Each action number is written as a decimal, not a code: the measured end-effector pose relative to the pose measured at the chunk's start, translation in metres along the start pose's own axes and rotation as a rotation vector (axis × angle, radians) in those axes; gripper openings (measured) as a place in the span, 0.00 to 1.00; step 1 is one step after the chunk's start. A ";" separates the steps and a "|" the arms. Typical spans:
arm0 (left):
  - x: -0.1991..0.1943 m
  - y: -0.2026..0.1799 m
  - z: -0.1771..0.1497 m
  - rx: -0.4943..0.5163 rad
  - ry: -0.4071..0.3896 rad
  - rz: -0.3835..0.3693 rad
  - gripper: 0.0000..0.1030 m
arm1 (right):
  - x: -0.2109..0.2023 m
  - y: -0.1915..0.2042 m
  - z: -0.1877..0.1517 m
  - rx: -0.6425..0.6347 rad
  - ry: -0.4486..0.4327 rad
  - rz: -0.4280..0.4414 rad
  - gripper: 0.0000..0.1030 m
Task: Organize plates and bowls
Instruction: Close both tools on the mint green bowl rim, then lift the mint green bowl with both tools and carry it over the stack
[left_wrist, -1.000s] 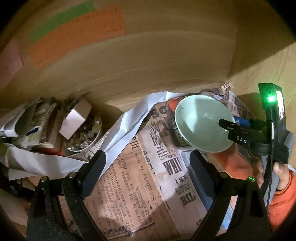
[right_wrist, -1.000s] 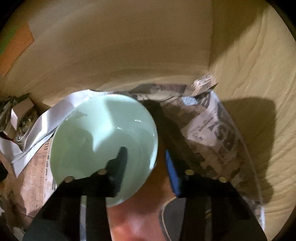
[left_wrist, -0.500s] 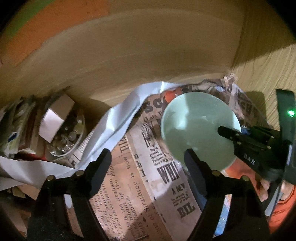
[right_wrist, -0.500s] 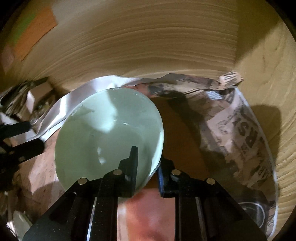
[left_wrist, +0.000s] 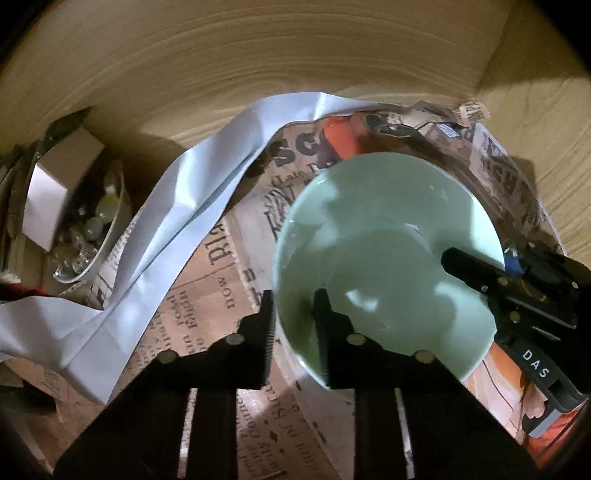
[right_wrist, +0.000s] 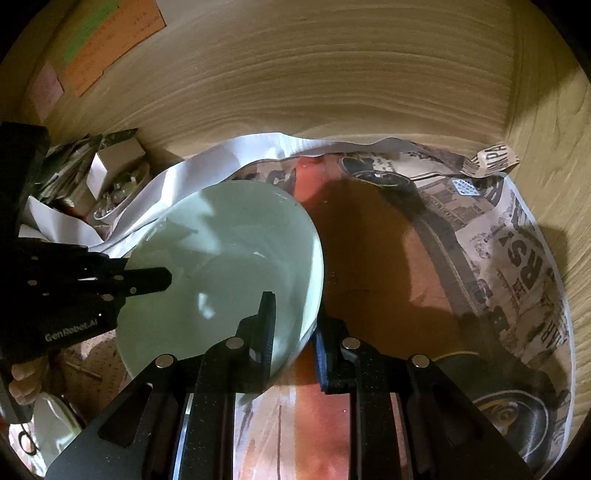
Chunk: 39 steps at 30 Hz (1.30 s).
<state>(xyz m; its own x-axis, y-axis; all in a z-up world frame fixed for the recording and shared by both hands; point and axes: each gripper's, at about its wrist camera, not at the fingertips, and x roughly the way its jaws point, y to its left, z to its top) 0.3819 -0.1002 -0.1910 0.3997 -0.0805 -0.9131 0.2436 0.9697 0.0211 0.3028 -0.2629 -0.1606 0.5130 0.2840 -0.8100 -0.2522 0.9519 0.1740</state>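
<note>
A pale green bowl (left_wrist: 388, 254) is held above newspaper inside a wooden cabinet; it also shows in the right wrist view (right_wrist: 221, 266). My left gripper (left_wrist: 295, 317) is shut on the bowl's left rim, one finger inside and one outside. My right gripper (right_wrist: 293, 325) is shut on the bowl's opposite rim, one finger inside, one outside. The right gripper shows in the left wrist view (left_wrist: 509, 291) and the left gripper in the right wrist view (right_wrist: 147, 280). The bowl is tilted toward both cameras.
Newspaper (right_wrist: 517, 258) lines the cabinet floor. A white paper strip (left_wrist: 177, 229) runs across it. A glass dish of small objects with a cardboard box (left_wrist: 74, 221) sits at the left. Wooden walls (right_wrist: 332, 92) close the back and right. Orange notes (right_wrist: 110, 40) stick on the back wall.
My left gripper has moved right to the bowl and closed on its left rim. The right gripper keeps its hold on the bowl.
</note>
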 end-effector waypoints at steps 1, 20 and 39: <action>-0.001 -0.002 -0.001 0.006 -0.003 0.010 0.17 | 0.000 0.000 0.000 0.000 0.000 0.000 0.16; -0.047 0.002 -0.025 0.005 -0.101 0.028 0.16 | -0.045 0.028 -0.002 -0.016 -0.128 0.008 0.16; -0.113 0.017 -0.069 -0.041 -0.230 0.018 0.17 | -0.094 0.076 -0.019 -0.089 -0.239 -0.010 0.13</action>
<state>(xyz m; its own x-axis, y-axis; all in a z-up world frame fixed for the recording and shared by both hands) 0.2802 -0.0583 -0.1154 0.5954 -0.1088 -0.7961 0.2005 0.9796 0.0161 0.2198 -0.2192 -0.0812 0.6927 0.3038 -0.6542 -0.3119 0.9440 0.1081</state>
